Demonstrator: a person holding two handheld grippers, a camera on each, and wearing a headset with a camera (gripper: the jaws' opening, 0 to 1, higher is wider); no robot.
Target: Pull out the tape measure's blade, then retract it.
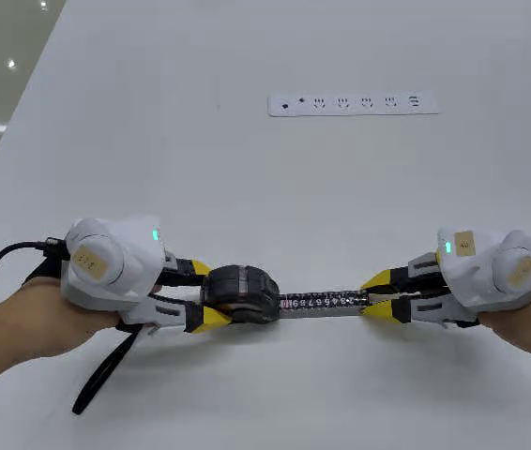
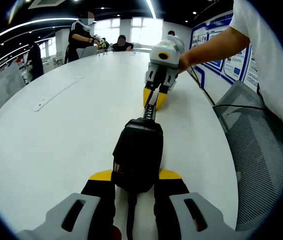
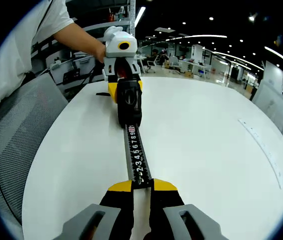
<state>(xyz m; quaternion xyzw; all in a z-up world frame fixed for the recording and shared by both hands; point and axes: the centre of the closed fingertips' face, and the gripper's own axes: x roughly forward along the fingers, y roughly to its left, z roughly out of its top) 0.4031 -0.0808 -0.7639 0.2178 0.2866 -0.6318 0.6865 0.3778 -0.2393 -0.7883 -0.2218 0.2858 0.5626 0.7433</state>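
Note:
A black tape measure case (image 1: 240, 293) lies low over the white table, held between the yellow-tipped jaws of my left gripper (image 1: 205, 293), which is shut on it. In the left gripper view the case (image 2: 138, 153) sits between the jaws of the left gripper (image 2: 136, 175). A short length of black blade with white numbers (image 1: 324, 302) runs from the case to my right gripper (image 1: 375, 295), shut on the blade's end. The right gripper view shows the blade (image 3: 136, 157) leading from the right gripper (image 3: 141, 186) to the case (image 3: 129, 101).
A white power strip (image 1: 353, 103) lies farther back on the table (image 1: 275, 178). A black cable (image 1: 106, 366) trails from my left hand at the near edge. A mesh chair (image 2: 259, 150) stands beside the table, and people sit at the far end.

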